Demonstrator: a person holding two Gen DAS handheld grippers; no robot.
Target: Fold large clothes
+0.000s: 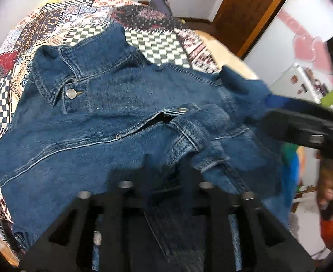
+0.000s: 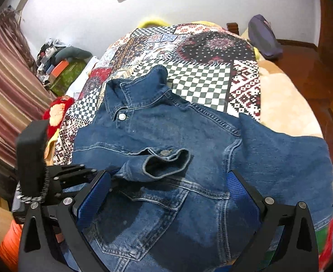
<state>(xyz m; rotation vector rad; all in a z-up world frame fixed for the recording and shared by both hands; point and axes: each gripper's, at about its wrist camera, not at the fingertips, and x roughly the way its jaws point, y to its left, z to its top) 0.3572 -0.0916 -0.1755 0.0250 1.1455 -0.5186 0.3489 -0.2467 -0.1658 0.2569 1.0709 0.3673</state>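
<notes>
A blue denim jacket (image 1: 98,124) lies front-up on a patchwork blanket (image 1: 19,56), its collar (image 1: 53,74) pointing to the far side. One sleeve is folded across the chest, and its buttoned cuff (image 2: 166,163) rests near the middle. My left gripper (image 1: 166,172) hovers low over that sleeve, blurred, with its fingers apart and denim showing in the gap, pressed by neither pad. My right gripper (image 2: 166,192) stands wide open over the jacket's (image 2: 189,136) lower front pocket, its blue pads (image 2: 241,192) gripping nothing. The right gripper also shows at the right edge (image 1: 302,122).
The blanket (image 2: 200,79) covers a bed with a beige sheet (image 2: 284,108) on the right. A purple bag (image 2: 265,38) lies at the far corner. Clutter (image 2: 60,63) and a striped curtain (image 2: 3,79) stand left. A wooden door (image 1: 245,11) is at the back right.
</notes>
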